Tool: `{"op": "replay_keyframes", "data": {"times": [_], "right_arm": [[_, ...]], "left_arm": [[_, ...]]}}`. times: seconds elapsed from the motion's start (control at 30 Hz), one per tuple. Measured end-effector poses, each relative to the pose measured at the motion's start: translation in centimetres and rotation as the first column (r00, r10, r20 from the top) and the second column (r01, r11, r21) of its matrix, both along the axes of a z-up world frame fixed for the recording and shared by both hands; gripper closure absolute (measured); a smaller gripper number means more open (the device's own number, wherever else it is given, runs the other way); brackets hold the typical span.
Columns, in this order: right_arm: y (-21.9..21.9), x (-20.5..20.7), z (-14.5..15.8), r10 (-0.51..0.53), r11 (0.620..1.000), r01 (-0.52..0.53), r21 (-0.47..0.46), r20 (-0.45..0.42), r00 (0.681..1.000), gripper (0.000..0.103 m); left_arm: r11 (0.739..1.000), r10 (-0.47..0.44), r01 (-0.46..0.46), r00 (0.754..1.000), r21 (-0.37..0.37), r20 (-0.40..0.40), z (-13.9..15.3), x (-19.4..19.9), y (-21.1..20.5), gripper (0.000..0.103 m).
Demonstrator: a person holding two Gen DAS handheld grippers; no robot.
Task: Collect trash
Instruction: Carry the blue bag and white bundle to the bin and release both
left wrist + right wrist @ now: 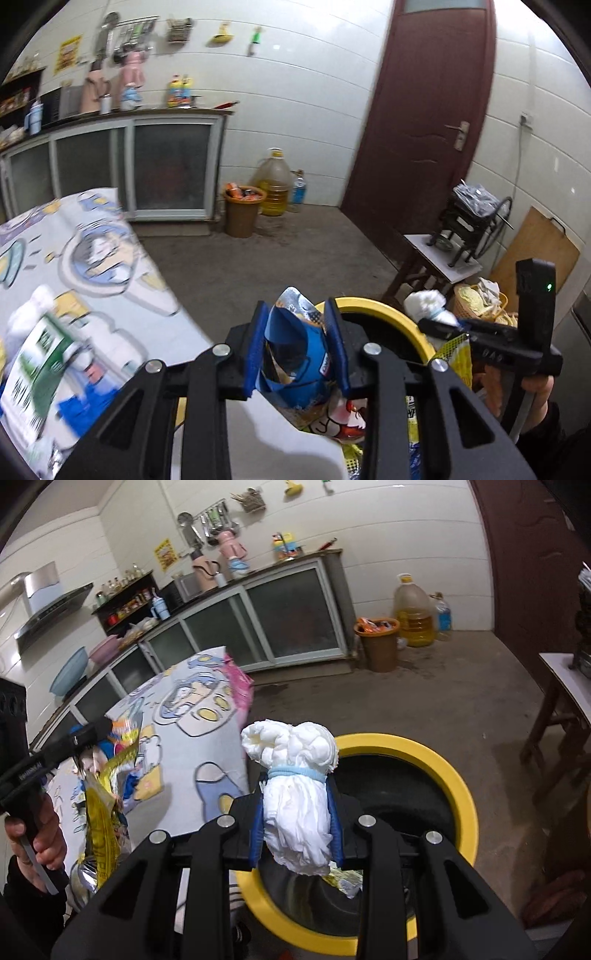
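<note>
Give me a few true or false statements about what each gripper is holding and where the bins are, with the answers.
1. The left gripper is shut on a blue snack wrapper. True.
2. The right gripper is empty. False: it is shut on a white tissue wad bound with a light blue band.
3. The tissue wad is over the yellow-rimmed bin. True.
4. The yellow-rimmed bin's inside is white. False: it looks black.
5. The brown bin by the cabinet is empty. False: orange wrappers show at its top.
</note>
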State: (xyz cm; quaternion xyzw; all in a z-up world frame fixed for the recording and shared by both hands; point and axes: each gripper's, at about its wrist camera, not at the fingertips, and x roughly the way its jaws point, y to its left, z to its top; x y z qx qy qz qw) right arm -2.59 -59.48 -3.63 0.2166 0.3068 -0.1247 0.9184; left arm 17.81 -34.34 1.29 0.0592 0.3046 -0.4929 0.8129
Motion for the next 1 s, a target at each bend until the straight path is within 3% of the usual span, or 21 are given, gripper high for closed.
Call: {"op": "replay_keyframes", "data": {"times": [0.3, 1.0], "right_arm": [[-2.3, 0.0, -3.5, -0.053, 0.998, 0.056, 0.041, -0.071, 0.996, 0.075], [-4.9, -1.2, -6.7, -0.151, 0.983, 0.164, 0.079, -0.154, 0.976, 0.074]], "left_arm": [[0.997, -0.055, 0.056, 0.998, 0.049, -0.026, -2.0, -0.2, -5.8, 0.074], [0.994, -0.033, 0.038, 0.998, 0.1, -0.055, -4.0, 0.2, -10.5, 0.073]]}}
